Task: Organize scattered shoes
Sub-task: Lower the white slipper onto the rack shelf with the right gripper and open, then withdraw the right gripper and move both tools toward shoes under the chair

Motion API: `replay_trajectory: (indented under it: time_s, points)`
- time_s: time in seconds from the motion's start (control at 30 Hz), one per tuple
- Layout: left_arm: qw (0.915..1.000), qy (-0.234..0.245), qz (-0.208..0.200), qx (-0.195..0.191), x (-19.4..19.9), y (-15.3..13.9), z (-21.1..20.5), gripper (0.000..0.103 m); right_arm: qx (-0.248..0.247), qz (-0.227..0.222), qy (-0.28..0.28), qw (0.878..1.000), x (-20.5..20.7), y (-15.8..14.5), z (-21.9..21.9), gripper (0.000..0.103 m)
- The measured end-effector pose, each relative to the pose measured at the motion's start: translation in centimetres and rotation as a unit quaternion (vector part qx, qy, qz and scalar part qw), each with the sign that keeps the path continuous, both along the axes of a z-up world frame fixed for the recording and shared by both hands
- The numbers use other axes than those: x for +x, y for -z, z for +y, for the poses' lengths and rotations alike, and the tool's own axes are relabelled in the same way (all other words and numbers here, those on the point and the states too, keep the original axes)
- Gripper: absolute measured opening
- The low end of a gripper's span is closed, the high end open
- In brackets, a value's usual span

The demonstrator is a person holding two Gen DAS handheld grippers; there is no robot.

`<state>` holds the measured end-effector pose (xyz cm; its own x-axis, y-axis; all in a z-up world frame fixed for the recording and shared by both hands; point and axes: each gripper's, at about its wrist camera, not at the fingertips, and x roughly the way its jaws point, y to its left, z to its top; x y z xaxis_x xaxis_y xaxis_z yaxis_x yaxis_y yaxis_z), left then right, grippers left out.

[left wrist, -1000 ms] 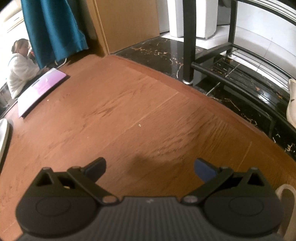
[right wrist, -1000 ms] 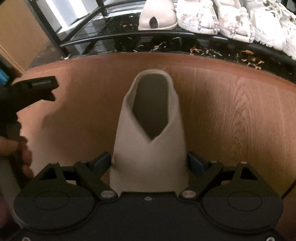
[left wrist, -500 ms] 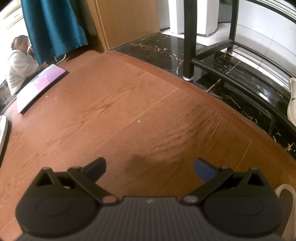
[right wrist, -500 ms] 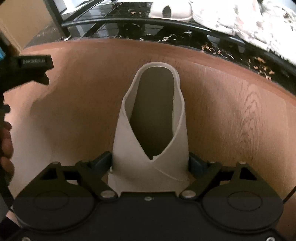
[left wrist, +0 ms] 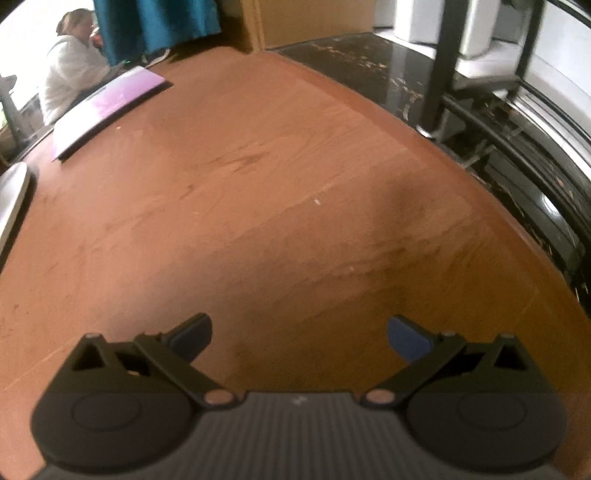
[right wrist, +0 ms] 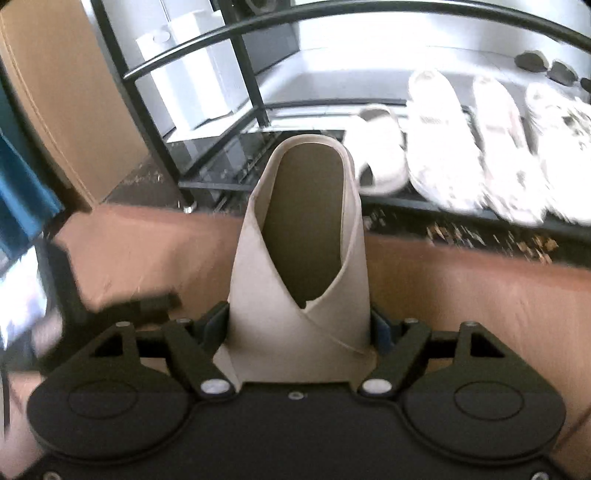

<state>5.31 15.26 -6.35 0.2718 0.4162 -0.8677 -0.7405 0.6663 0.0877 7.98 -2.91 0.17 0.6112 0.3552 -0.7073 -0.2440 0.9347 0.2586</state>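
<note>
A worn reddish-brown wooden surface [left wrist: 258, 192] fills the near ground in both of your wrist views, ending at a dark marble floor [left wrist: 369, 62]. Your right gripper [right wrist: 300, 325] has a beige slipper [right wrist: 299, 266] between its jaws, which are closing on the slipper's sides; the pads press against it and the slipper juts forward, its open end toward the shoe rack [right wrist: 236, 44]. Your left gripper [left wrist: 300, 334] hangs over bare wood, its jaws wide apart with nothing between them; in the right wrist view it shows only as a dark blur at the left edge [right wrist: 122, 306]. Beyond the slipper, on the rack's low shelf, a matching beige slipper [right wrist: 380, 147] lies beside a row of white sneakers [right wrist: 439, 140], all blurred. On the far left of the surface lies a flat purple-and-white pad [left wrist: 107, 107], and a pale object [left wrist: 11, 199] sits at the left edge. Behind it hangs a teal curtain [left wrist: 155, 22], next to a seated person in a white top [left wrist: 70, 70].
</note>
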Motion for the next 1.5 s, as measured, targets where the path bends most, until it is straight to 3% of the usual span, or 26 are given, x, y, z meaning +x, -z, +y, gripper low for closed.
replay_trajectory:
  time_s: [0.17, 0.37, 0.53, 0.7, 0.93, 1.13, 1.33, 1.47, 1.5]
  points:
    - [0.9994, 0.026, -0.018, 0.01, 0.4, -0.2, -0.9, 0.102, 0.009, -0.085, 0.043, 0.995, 8.2, 0.8, 3.8, 0.077]
    - [0.9967, 0.081, -0.011, 0.007, 2.1, 1.2, -2.6, 0.102, 0.009, -0.142, 0.094, 0.985, 16.0, 2.9, 5.9, 0.077]
    - [0.9932, 0.115, -0.016, 0.01, 3.4, 2.1, -3.6, 0.102, -0.022, -0.139, 0.107, 0.984, 20.2, 5.4, 7.0, 0.078]
    - [0.9932, 0.115, -0.02, -0.002, 4.1, 3.0, -3.6, 0.102, -0.039, -0.131, 0.113, 0.984, 22.0, 7.2, 7.6, 0.079]
    - [0.993, 0.115, -0.025, -0.007, 4.3, 2.9, -3.4, 0.102, -0.096, -0.14, 0.095, 0.981, 21.7, 8.0, 9.9, 0.09]
    - [0.9924, 0.113, -0.049, -0.005, 4.1, 2.0, -3.4, 0.102, -0.123, -0.171, 0.069, 0.975, 17.5, 6.2, 9.1, 0.1]
    - [0.99, 0.121, -0.072, 0.005, 3.7, 0.7, -3.5, 0.102, -0.111, -0.138, 0.03, 0.984, 9.2, 2.1, 2.4, 0.1]
    - [0.9834, 0.152, -0.098, 0.01, 3.4, -0.3, -4.5, 0.102, -0.118, -0.096, 0.042, 0.987, 1.1, -2.7, -5.3, 0.1]
    - [0.9779, 0.178, -0.109, 0.013, 3.2, -0.8, -5.3, 0.102, -0.122, -0.087, 0.048, 0.988, -0.7, -3.8, -7.0, 0.1]
